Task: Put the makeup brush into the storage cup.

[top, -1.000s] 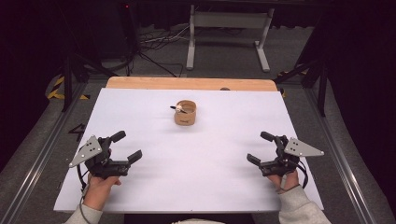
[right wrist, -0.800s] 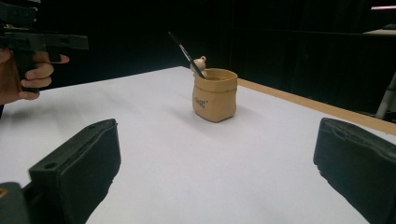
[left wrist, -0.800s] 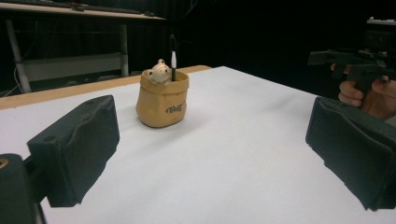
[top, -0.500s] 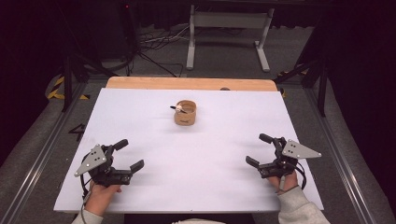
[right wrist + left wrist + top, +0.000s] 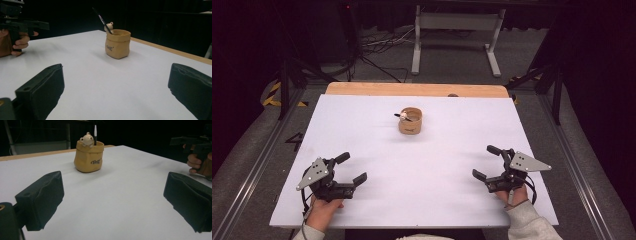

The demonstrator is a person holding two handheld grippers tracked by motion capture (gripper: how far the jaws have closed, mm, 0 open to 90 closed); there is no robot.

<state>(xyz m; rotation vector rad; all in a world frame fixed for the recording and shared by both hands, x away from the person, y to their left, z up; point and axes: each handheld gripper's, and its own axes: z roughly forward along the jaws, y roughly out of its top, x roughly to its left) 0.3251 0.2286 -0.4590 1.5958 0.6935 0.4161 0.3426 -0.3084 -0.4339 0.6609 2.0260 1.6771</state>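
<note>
Bench point(image 5: 362, 150): a white sheet covers the working surface, with a strip of bare wood showing along the far edge. Nothing else stands on it but one pot.

Left tool point(image 5: 353, 169): held low at the near left corner of the bench, jaws standing wide apart, nothing between them. Its own view confirms the two black pads point(image 5: 41, 200) spread to either side with bare sheet between.

Right tool point(image 5: 486, 162): held at the near right, jaws likewise wide apart and empty. Both tools are well apart from the pot.

Pot point(image 5: 410, 121): a small tan pot shaped like a sack with a rolled rim, standing upright at the middle of the far half of the bench. It appears to be glazed ceramic or resin; judged rigid, fairly light, smooth and likely slippery, and breakable if dropped or tipped. The rolled rim or the narrower waist just beneath it looks the surest hold; the bulged belly would tend to slide out of the pads.

Figurine point(image 5: 86, 139): a small pale animal head at the rim, seemingly part of the pot.

Pen point(image 5: 102, 20): a thin dark stick with a pale section, leaning in the pot; loose, so it may shift if the pot tilts.

Writing point(image 5: 95, 161): a dark script word on the pot's front, too small to read.
</note>
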